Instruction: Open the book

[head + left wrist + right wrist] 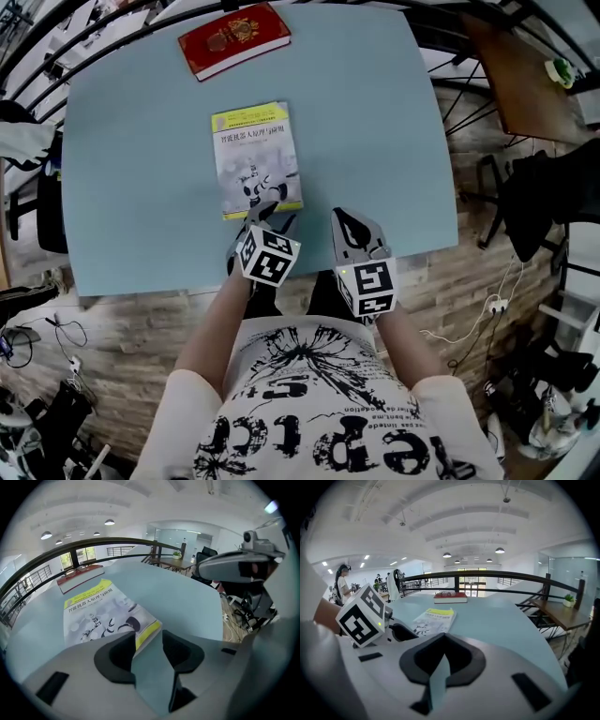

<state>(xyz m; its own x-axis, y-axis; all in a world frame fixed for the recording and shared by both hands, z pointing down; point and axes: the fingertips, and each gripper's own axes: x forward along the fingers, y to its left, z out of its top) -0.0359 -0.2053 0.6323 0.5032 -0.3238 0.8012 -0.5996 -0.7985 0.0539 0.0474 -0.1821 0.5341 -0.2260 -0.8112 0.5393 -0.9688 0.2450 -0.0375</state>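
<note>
A closed book [255, 159] with a white and yellow cover lies flat in the middle of the light blue table [131, 187]. My left gripper [272, 214] hovers at the book's near right corner, tilted downward. In the left gripper view the book [98, 611] fills the left, and the left gripper [149, 641] is open, with the yellow corner just ahead of its tips and no pad touching it. My right gripper [352, 225] hangs to the right over bare table, apart from the book. In the right gripper view the book [436, 619] lies ahead and left; the right gripper [443, 639] is shut, holding nothing.
A red book [234, 39] rests at the table's far edge. The table's near edge [262, 286] runs just under my hands. A brown wooden desk [525, 80] and dark railings stand beyond the right side. A distant person [343, 585] stands far left.
</note>
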